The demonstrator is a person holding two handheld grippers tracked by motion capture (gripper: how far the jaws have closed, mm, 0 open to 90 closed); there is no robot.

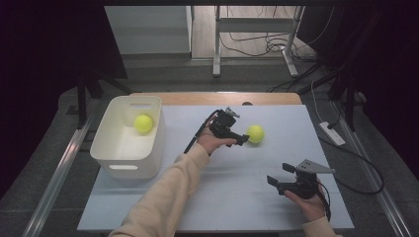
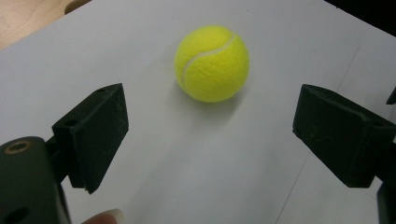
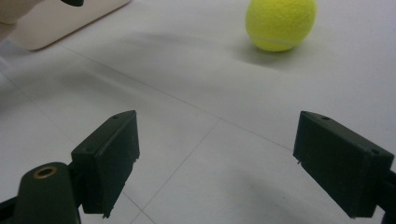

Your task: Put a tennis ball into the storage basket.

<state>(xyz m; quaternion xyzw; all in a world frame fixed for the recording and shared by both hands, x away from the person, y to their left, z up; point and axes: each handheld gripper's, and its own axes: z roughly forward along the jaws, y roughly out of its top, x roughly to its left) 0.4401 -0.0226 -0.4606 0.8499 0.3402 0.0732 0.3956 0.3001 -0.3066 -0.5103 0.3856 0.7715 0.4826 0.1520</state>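
Just ahead of the left gripper's (image 1: 243, 140) wide-open, empty fingers (image 2: 95, 135), tennis ball (image 2: 212, 63).

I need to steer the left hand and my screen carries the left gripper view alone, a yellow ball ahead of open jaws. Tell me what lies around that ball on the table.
Observer: In the high view a white bin stands at the table's left side, apart from the tennis ball you are facing.
Operator: Report what is in the bin.
Observer: A second yellow ball lies inside it, near its far end.
Operator: Give me the other hand.
Observer: The right gripper rests low on the near right of the table, jaws open, nothing between them.
Operator: Say how close my jaws are.
Observer: The left gripper sits just beside the ball, not around it.
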